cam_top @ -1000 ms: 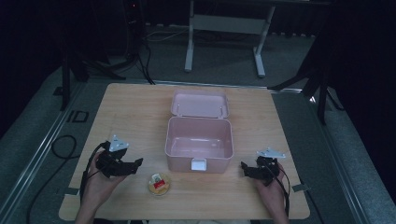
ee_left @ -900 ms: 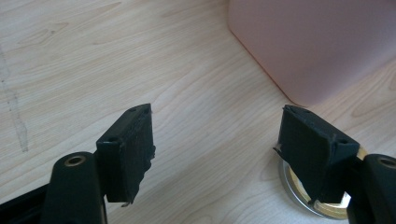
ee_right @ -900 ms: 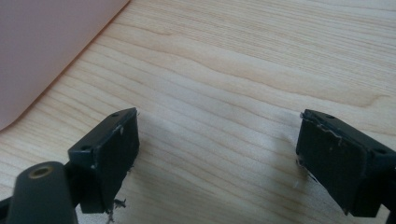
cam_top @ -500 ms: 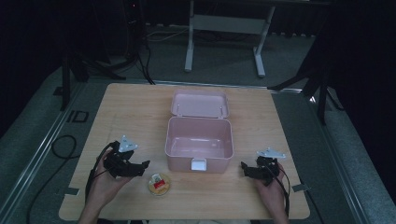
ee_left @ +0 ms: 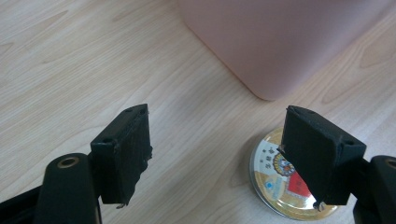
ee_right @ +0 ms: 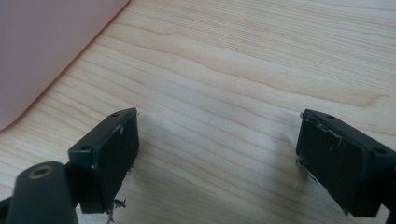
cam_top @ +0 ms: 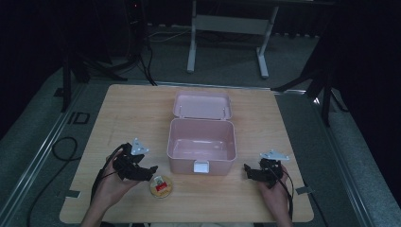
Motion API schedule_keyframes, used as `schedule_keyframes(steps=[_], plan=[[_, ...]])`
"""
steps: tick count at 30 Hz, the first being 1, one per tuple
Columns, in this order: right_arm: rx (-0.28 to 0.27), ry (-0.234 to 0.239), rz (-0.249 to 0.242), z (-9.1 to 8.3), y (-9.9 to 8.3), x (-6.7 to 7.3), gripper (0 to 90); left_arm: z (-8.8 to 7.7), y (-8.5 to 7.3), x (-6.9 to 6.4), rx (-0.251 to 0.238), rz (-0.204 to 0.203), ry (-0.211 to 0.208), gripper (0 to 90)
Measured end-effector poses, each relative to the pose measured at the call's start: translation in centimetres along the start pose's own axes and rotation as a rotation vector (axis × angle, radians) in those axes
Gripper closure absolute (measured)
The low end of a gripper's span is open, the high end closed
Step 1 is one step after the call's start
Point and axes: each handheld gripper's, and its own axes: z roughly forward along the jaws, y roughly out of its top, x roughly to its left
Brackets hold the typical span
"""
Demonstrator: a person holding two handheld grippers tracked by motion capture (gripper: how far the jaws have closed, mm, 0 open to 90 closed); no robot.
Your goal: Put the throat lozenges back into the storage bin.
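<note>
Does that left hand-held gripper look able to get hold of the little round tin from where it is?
Probably yes. The left hand-held gripper is open beside the round tin, which lies flat on the table with nothing between. The pink box stands close by, but apart from it.

The high view looks forward and down over the whole wooden table (cam_top: pixel 123 118) from the person's side. Each gripper view sits low and close over the tabletop, looking along its own jaws. The pink box (cam_top: pixel 202 142) appears from above, and one corner (ee_left: pixel 280 42) (ee_right: pixel 42 51) of it in both gripper views.
</note>
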Motion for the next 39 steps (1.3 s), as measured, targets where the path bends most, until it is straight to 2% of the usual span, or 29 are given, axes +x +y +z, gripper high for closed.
schedule_keyframes(steps=[9, 11, 19, 27, 36, 39], plan=[[0.0, 0.0, 0.0, 0.0, 0.0, 0.0, 13.1, 0.3, 0.6, -0.8, 0.048, 0.054, -0.037, 24.7], [0.0, 0.0, -0.001, 0.0, 0.0, 0.0, 13.1, 0.4, 0.7, -0.8, 0.051, 0.056, -0.042, 24.7], [0.0, 0.0, 0.0, 0.0, 0.0, 0.0, 13.1, 0.8, 1.1, -1.7, 0.096, 0.118, -0.081, 22.2], [-0.001, 0.0, 0.0, 0.0, 0.0, 0.0, 13.1, 1.5, 1.0, -2.5, 0.132, 0.163, -0.108, 20.8], [-0.001, 0.0, 0.0, 0.0, 0.0, 0.0, 13.1, 2.2, 0.8, -3.2, 0.17, 0.189, -0.134, 20.2], [-0.001, 0.0, 0.0, 0.0, 0.0, 0.0, 13.1, 2.8, 0.5, -3.6, 0.197, 0.209, -0.144, 20.2]])
